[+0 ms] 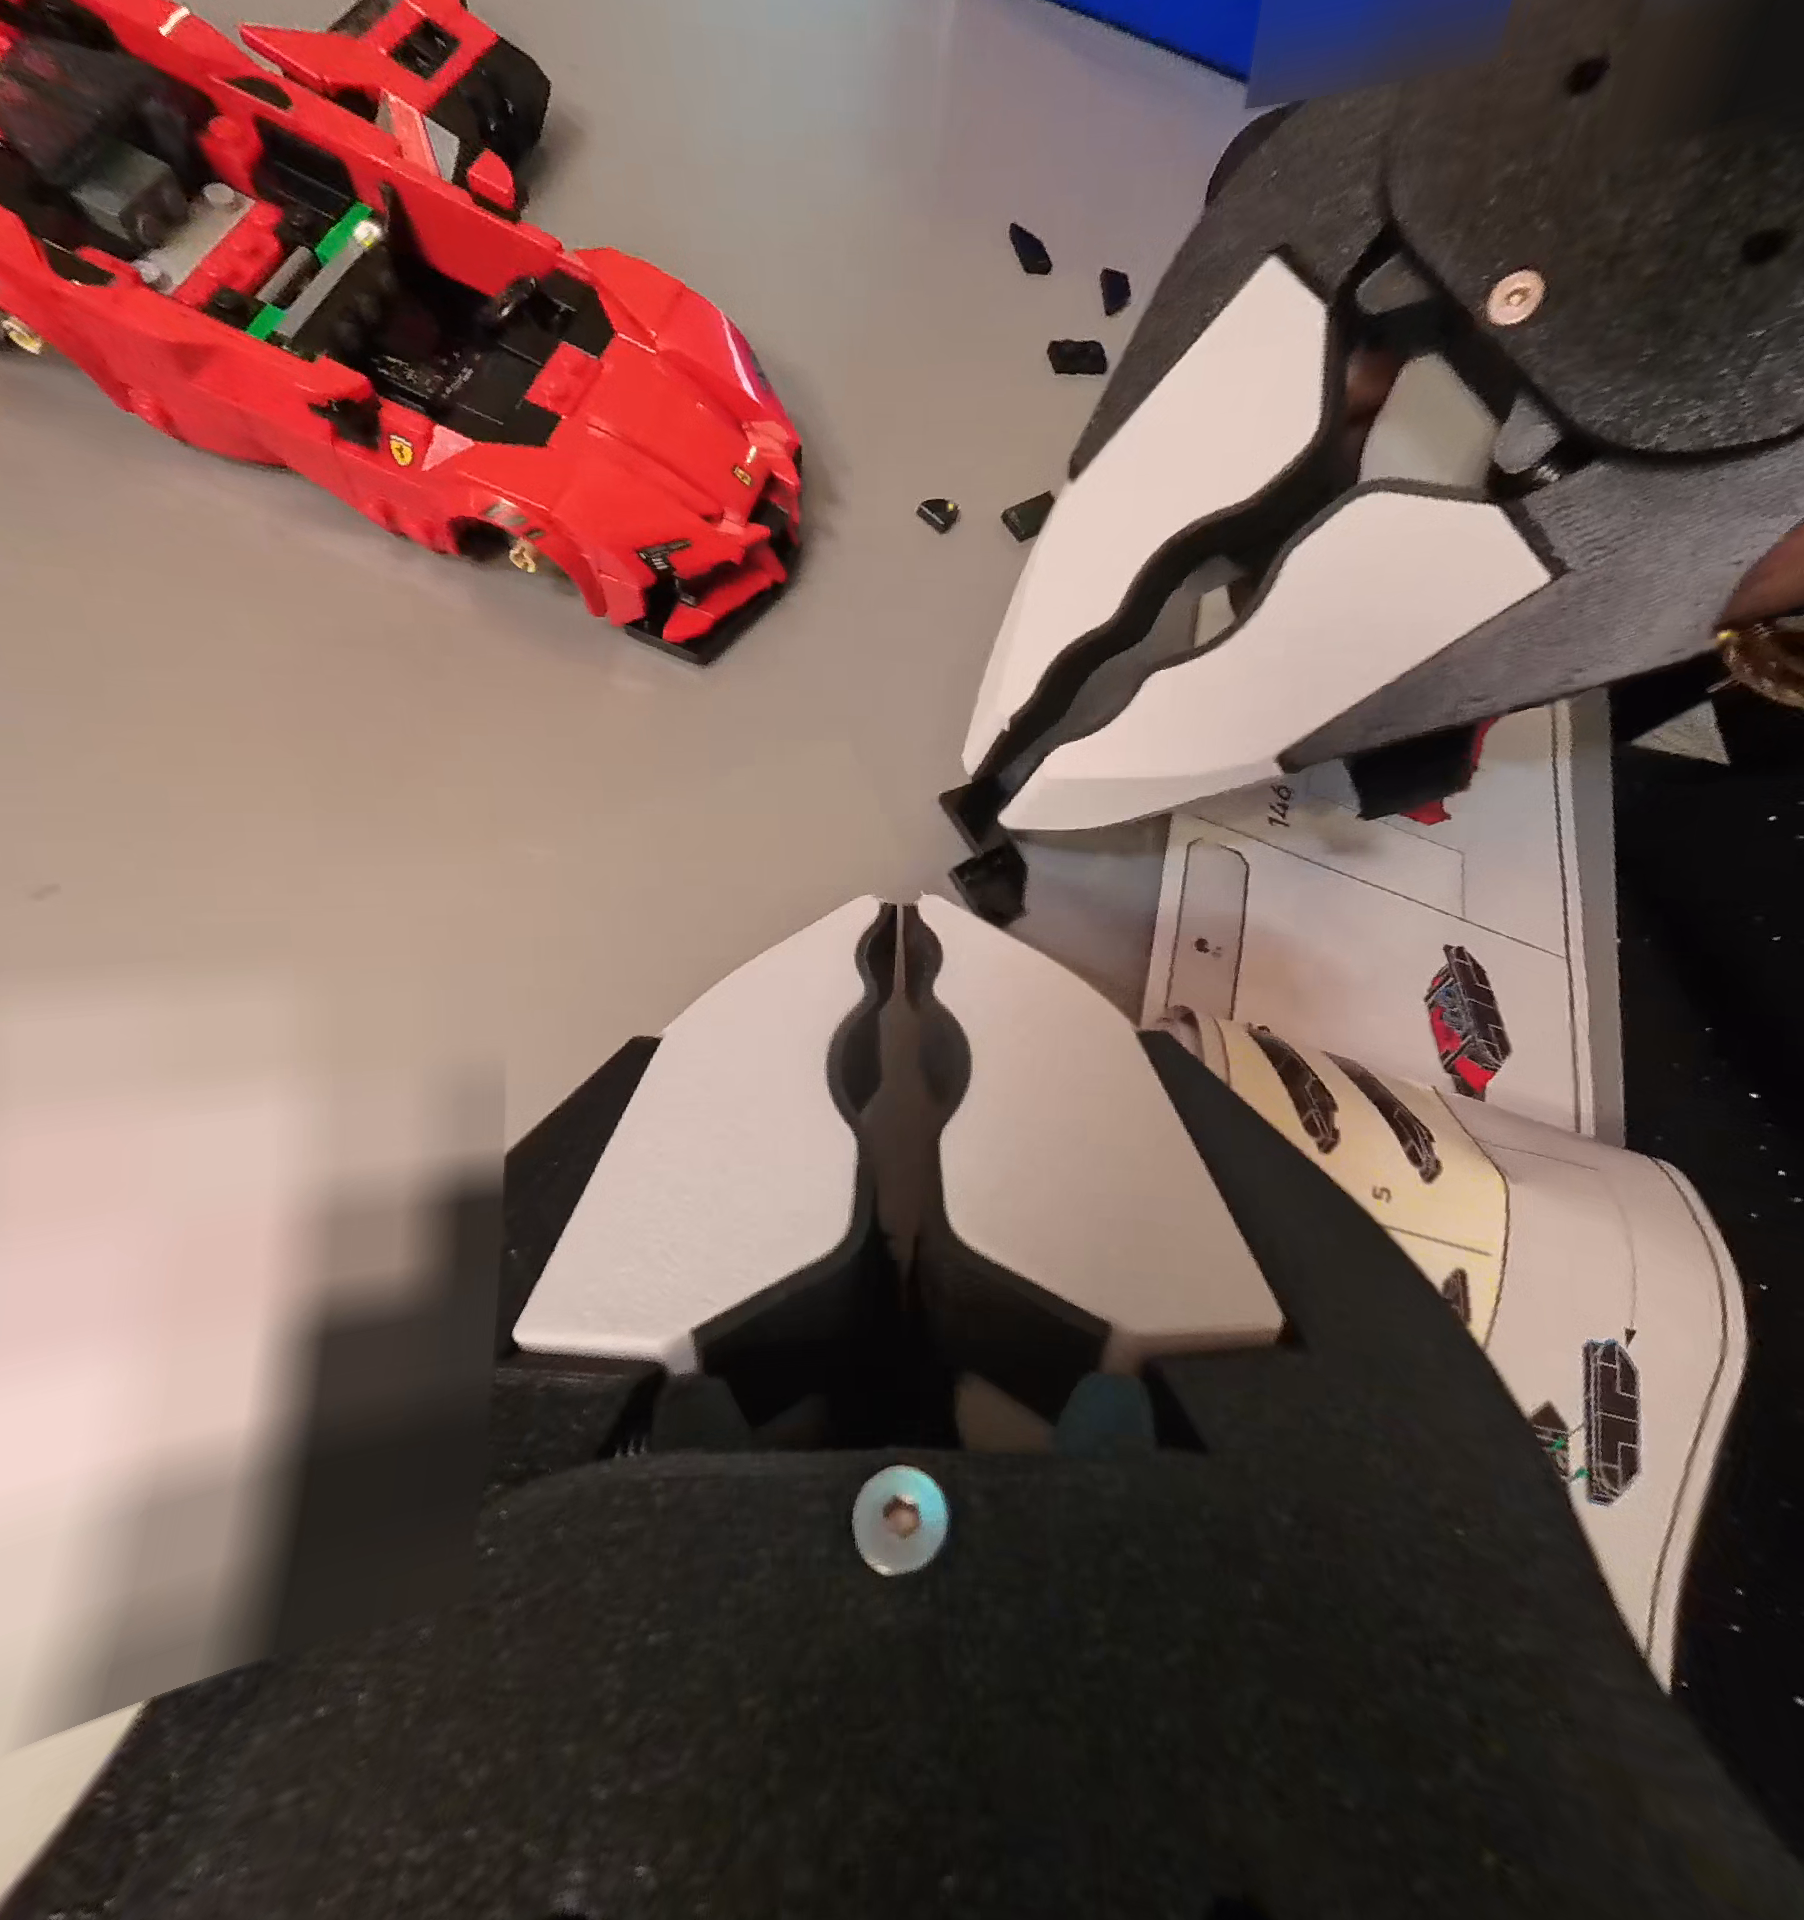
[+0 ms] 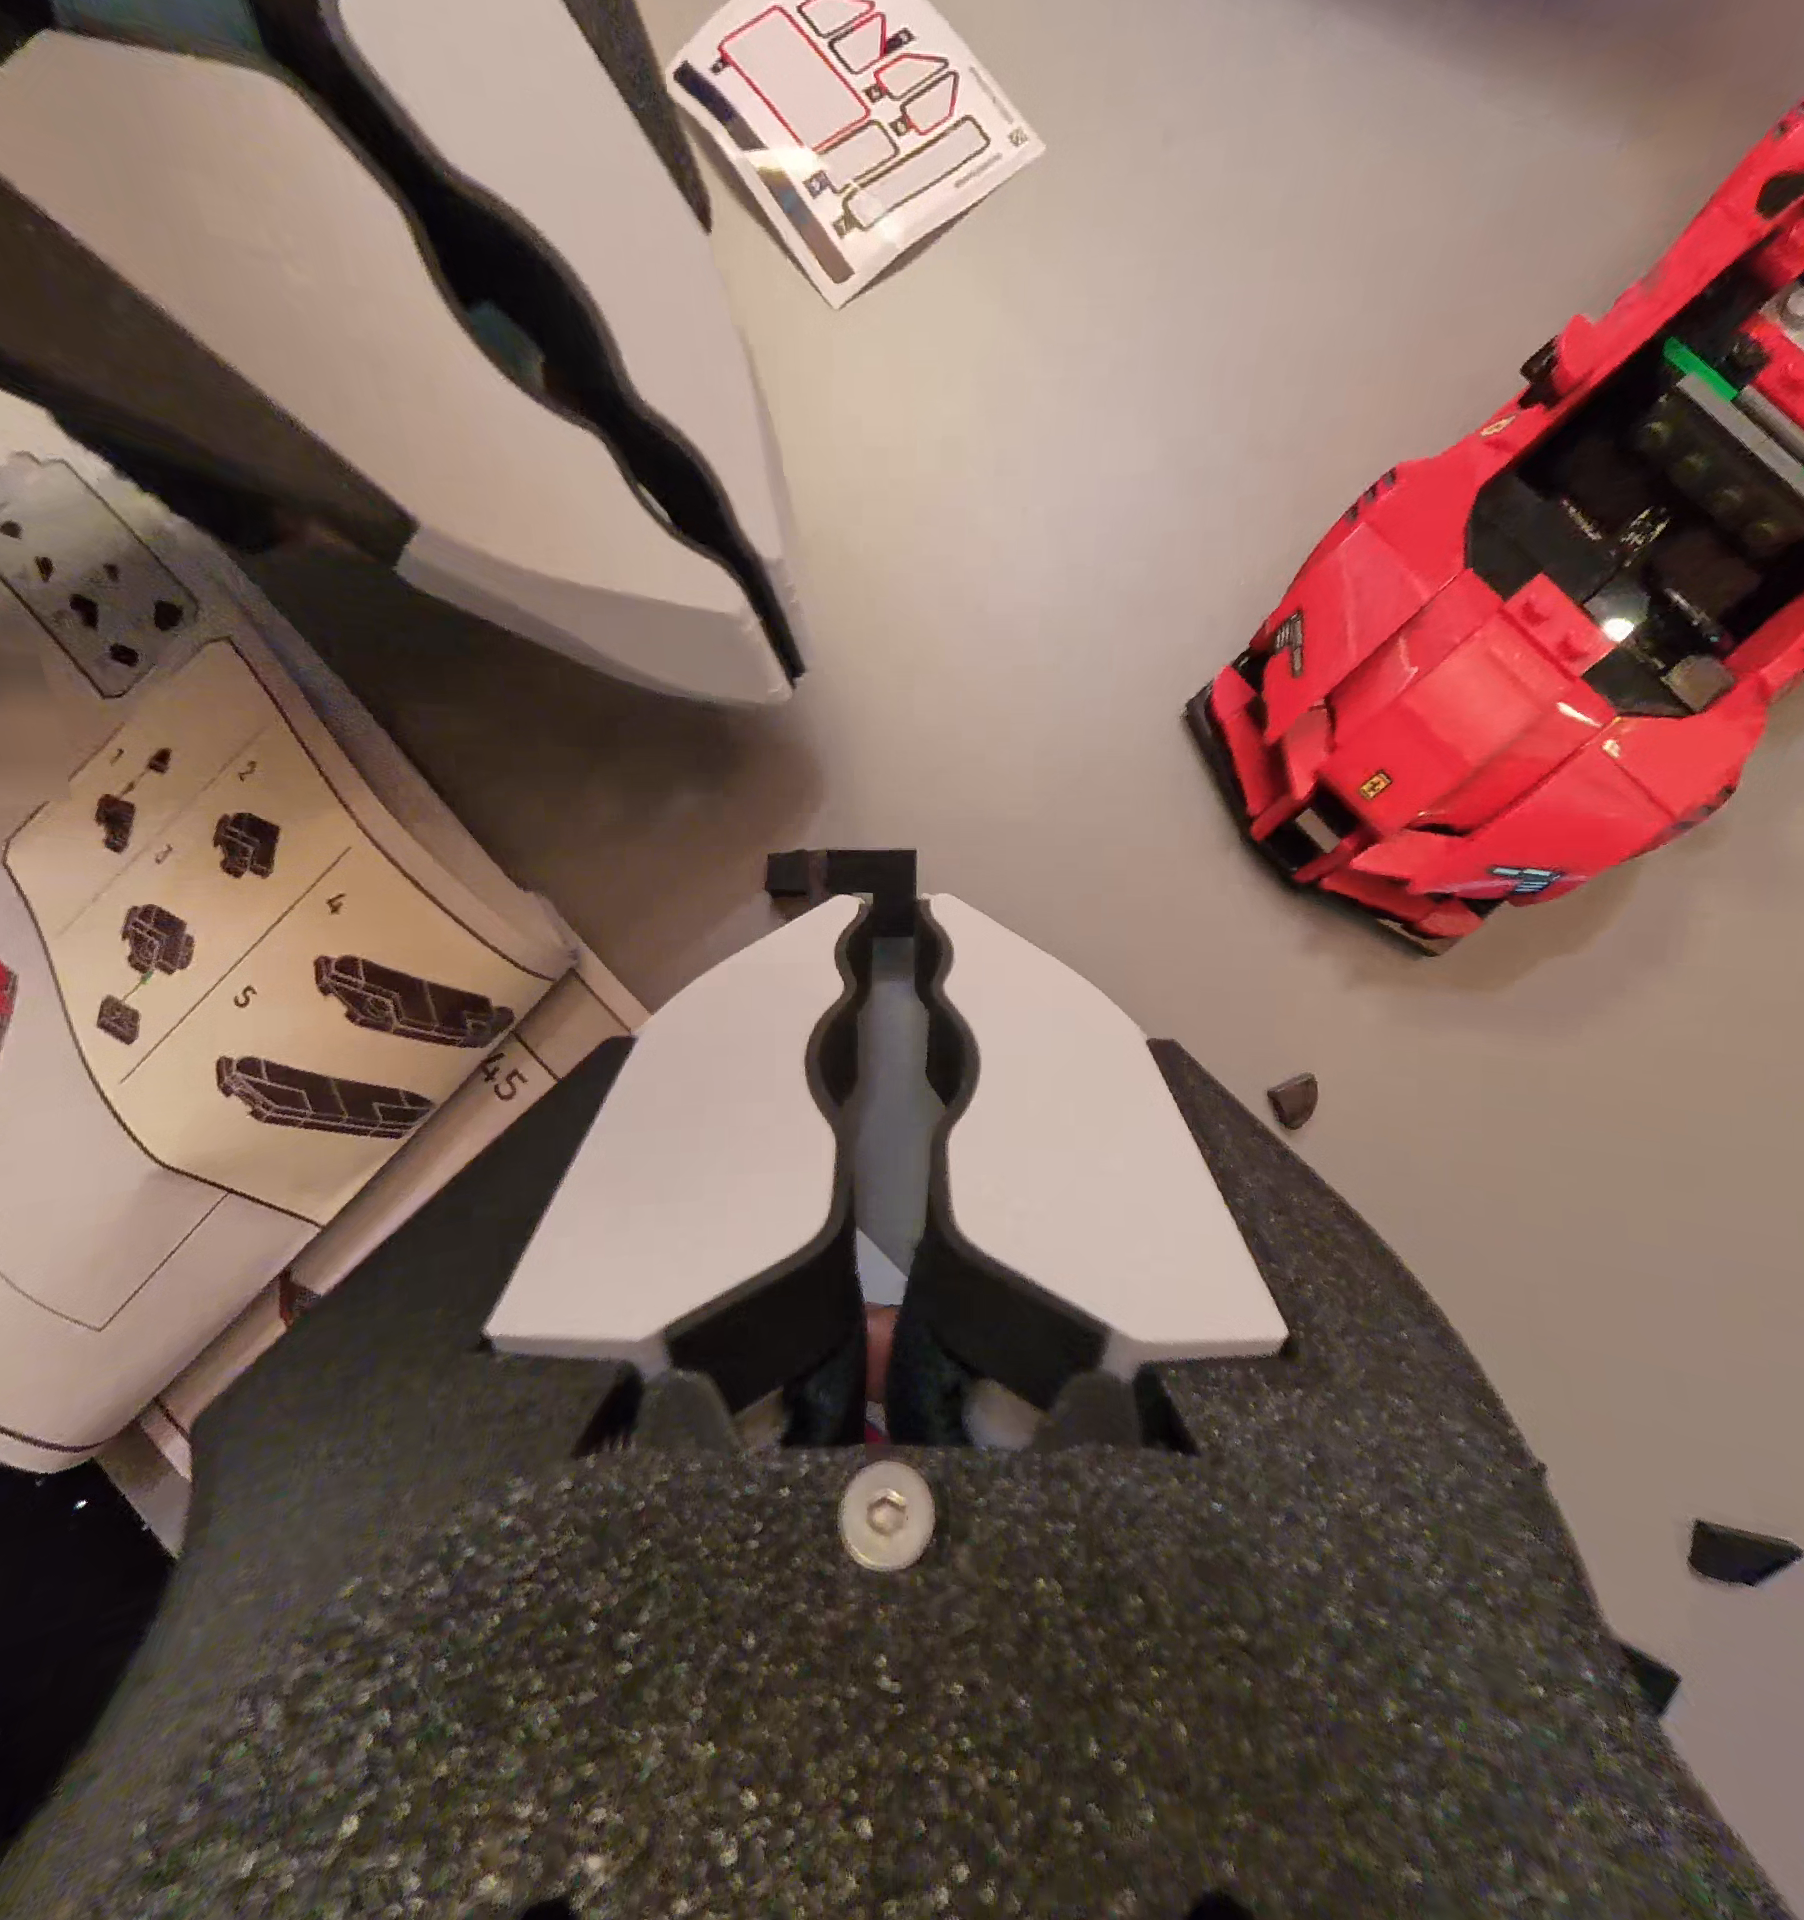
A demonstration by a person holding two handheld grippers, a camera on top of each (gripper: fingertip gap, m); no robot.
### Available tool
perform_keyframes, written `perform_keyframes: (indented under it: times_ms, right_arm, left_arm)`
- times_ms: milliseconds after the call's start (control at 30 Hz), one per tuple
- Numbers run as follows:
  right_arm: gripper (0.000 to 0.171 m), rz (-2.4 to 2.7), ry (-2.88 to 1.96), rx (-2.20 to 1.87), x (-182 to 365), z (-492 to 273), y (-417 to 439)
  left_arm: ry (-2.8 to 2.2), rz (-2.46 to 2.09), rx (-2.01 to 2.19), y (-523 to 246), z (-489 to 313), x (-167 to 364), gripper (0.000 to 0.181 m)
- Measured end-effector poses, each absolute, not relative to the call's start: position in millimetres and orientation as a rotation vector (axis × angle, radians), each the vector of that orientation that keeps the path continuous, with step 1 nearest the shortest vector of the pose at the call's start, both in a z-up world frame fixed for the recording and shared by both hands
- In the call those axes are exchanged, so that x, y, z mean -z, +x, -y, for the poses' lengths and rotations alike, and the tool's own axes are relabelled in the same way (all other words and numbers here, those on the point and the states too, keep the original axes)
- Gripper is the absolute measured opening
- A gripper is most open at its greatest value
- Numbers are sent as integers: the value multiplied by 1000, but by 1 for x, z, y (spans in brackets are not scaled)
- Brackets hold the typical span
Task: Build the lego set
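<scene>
Two grippers meet tip to tip over a plain grey tabletop whose near edge gives way to a dark speckled surface. Left gripper: its white fingers are pressed together at the tips, gripping nothing, and it points toward the table's middle. Right gripper: jaws nearly closed, pinching a small black L-shaped brick at the fingertips; in the left wrist view it enters from the upper right, angled down toward the left gripper's tips. A second small black brick lies on the table just beside the held one, between the two grippers. An open instruction booklet lies partly beneath both grippers, its near page curling upward. Farther out, several loose black pieces are scattered on the grey surface. Beyond them sits the partly built red car, its long axis running diagonally, nose pointing toward the grippers and cockpit open. A sticker sheet lies flat, well apart from the car. A blue object borders the far edge.
</scene>
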State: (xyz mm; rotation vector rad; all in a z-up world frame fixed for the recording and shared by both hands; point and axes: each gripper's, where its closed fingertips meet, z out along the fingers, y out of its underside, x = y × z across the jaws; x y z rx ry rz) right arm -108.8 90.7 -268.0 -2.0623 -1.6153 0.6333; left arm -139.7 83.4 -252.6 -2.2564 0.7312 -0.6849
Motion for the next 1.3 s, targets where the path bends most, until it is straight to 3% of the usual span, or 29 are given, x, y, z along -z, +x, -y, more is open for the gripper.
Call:
perform_keyframes:
  times_ms: [600,900,1300]
  right_arm:
    - [8,1685,-2033,-516,271,-87,-111]
    - [8,1685,-2033,-516,271,-87,-111]
    - [8,1710,-2019,-478,271,-88,-111]
  left_arm:
    - [-2273,-788,724,-123,-90,260,13]
    - [-2244,-868,745,-115,-85,259,1]
    - [-2246,-923,736,-113,-82,263,0]
